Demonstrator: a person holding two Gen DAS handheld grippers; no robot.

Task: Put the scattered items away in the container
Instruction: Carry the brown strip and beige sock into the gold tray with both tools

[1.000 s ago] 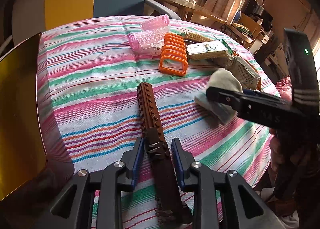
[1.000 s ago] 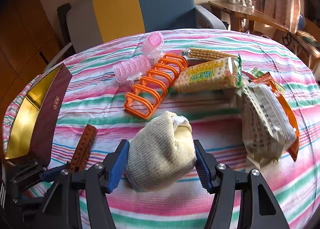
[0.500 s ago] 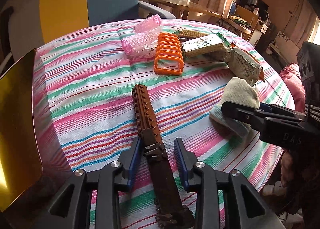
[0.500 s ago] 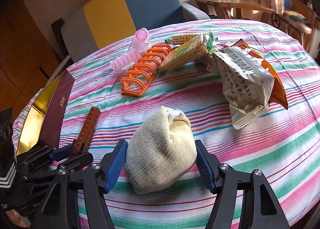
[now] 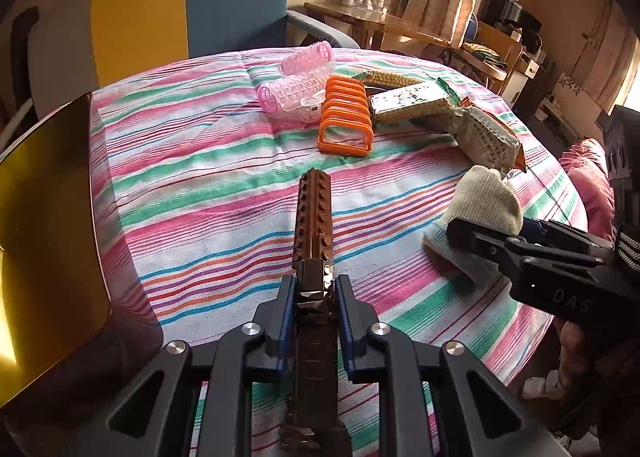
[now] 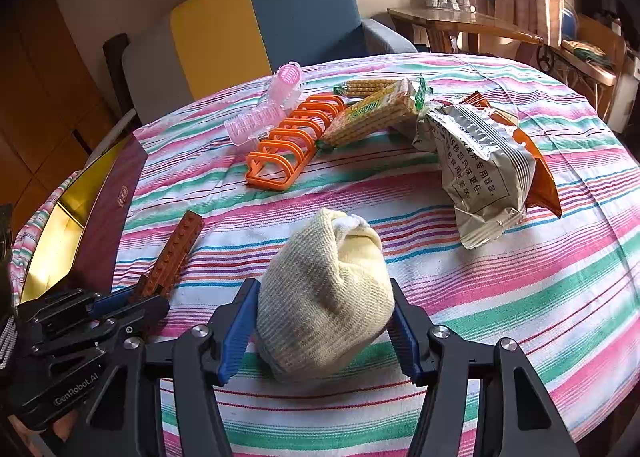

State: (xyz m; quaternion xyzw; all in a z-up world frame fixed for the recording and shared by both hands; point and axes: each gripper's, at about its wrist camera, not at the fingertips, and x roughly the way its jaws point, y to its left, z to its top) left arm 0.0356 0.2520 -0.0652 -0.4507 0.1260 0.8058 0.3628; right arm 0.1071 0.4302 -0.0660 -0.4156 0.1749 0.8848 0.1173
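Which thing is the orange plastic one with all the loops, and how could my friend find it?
Start at the round table with the pink and green striped cloth and look toward its far side, near the blue and yellow chair. The orange plastic rack lies between two pink hair rollers and a pack of crackers. Only it is a row of open arches.

My blue-padded left gripper (image 5: 314,297) pinches a brown studded bar (image 5: 314,213); my right gripper (image 6: 322,327) flanks a cream knit bundle (image 6: 326,293). Tablecloth (image 6: 520,297) striped pink, green, white. Orange rack (image 6: 292,141), pink curlers (image 5: 296,91), gold-lined, maroon, I think, box (image 6: 100,213).
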